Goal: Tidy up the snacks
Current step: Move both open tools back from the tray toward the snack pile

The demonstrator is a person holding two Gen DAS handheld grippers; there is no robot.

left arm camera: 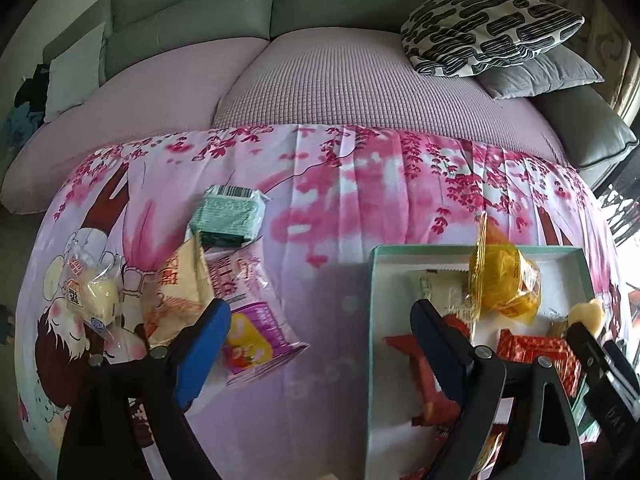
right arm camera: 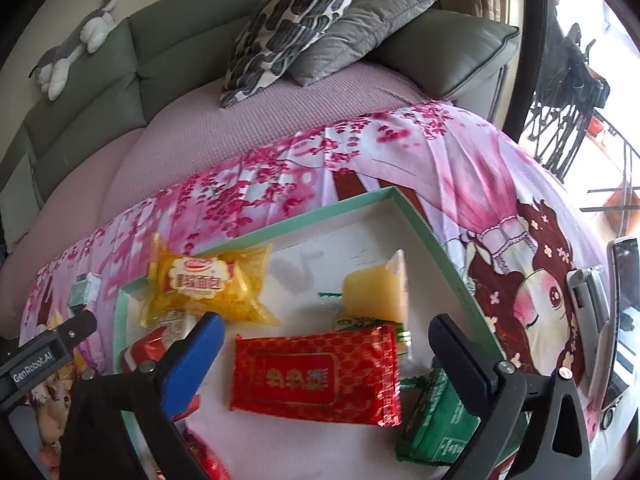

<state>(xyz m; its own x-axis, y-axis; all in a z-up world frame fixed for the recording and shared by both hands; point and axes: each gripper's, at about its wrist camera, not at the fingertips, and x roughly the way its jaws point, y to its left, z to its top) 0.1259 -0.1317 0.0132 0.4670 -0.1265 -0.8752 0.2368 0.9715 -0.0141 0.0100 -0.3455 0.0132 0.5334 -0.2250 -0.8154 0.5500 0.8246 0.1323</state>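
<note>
A shallow mint-green box point(right arm camera: 432, 236) lies on the pink flowered cloth; it also shows in the left wrist view point(left arm camera: 374, 280). In it lie a yellow bread pack point(right arm camera: 200, 284), a red foil pack point(right arm camera: 320, 376), a pale yellow cake point(right arm camera: 372, 296) and a green pack point(right arm camera: 436, 424). My right gripper point(right arm camera: 324, 328) is open and empty above the red pack. My left gripper point(left arm camera: 320, 308) is open and empty over the cloth, between the box and loose snacks: a purple pack point(left arm camera: 248, 320), a mint-green pack point(left arm camera: 230, 216), a tan pack point(left arm camera: 180, 292) and a clear-wrapped cake point(left arm camera: 96, 292).
A grey sofa point(left arm camera: 192, 12) with a mauve cover stands behind, with a black-and-white patterned pillow point(left arm camera: 484, 28) and a grey pillow point(left arm camera: 540, 76). A phone on a stand point(right arm camera: 624, 320) is at the right. A plush toy point(right arm camera: 76, 40) lies on the sofa back.
</note>
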